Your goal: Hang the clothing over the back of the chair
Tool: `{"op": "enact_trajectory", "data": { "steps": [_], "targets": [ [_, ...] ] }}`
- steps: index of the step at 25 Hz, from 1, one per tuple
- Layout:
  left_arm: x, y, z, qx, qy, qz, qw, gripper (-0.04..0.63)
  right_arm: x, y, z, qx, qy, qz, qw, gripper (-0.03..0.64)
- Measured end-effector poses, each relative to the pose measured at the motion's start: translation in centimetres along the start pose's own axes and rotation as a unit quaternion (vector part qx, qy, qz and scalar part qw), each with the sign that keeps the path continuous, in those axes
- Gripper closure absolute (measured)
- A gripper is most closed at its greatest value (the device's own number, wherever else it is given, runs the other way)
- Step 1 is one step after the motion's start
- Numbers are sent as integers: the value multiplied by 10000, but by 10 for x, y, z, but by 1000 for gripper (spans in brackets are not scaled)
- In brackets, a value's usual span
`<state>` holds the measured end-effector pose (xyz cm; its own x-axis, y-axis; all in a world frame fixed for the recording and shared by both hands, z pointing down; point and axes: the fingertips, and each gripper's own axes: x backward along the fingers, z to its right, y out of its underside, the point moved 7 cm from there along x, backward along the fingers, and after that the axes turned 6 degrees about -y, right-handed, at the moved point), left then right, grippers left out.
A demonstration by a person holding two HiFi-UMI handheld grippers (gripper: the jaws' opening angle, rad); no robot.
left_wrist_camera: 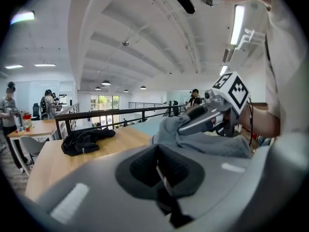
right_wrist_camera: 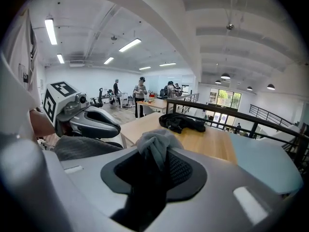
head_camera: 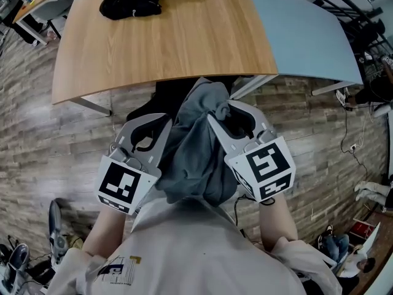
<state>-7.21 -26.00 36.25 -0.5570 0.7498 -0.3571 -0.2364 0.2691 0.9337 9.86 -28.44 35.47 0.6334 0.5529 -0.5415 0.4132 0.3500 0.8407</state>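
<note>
A curved wooden bench (head_camera: 184, 35) fills the top of the head view, with a pale blue tabletop (head_camera: 307, 35) set against its right edge, over a grey wood-plank floor (head_camera: 49, 134). Beyond stand a black railing (right_wrist_camera: 227, 111) and bright windows (right_wrist_camera: 224, 98), with strip lights (right_wrist_camera: 130, 45) under a white ceiling (left_wrist_camera: 145, 42).

The person wears a white shirt (head_camera: 202, 251) with short sleeves. On the chest is a small print (head_camera: 120, 269) in dark blue and yellow. The left tongs (head_camera: 161, 125) and the right tongs (head_camera: 222, 112) have smooth, curved grey shells. Each shell has a dark hollow in it with black mesh pads. The left cube (head_camera: 123, 186) and the right cube (head_camera: 268, 168) are white with black square marks on their sides.
</note>
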Motion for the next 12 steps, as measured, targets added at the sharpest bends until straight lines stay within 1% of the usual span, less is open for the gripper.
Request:
{"op": "enact_trajectory", "data": {
  "steps": [3, 5, 9, 12],
  "targets": [
    [-5, 1, 2, 76, -10, -81, 9999, 600, -6, 8, 5, 5, -134, -182, 9997, 486],
    [-8, 1, 4, 51, 7, -103, 9999, 600, -9, 13, 7, 53, -229, -394, 9989, 483],
    [-12, 3, 6, 67, 36, -196, 9998, 600, -21, 24, 10, 209, -439, -907, 9947, 472],
    [-13, 4, 6, 116, 24, -255, 9996, 600, -29, 29, 9, 324, -577, -1135, 9913, 474]
  ]
}}
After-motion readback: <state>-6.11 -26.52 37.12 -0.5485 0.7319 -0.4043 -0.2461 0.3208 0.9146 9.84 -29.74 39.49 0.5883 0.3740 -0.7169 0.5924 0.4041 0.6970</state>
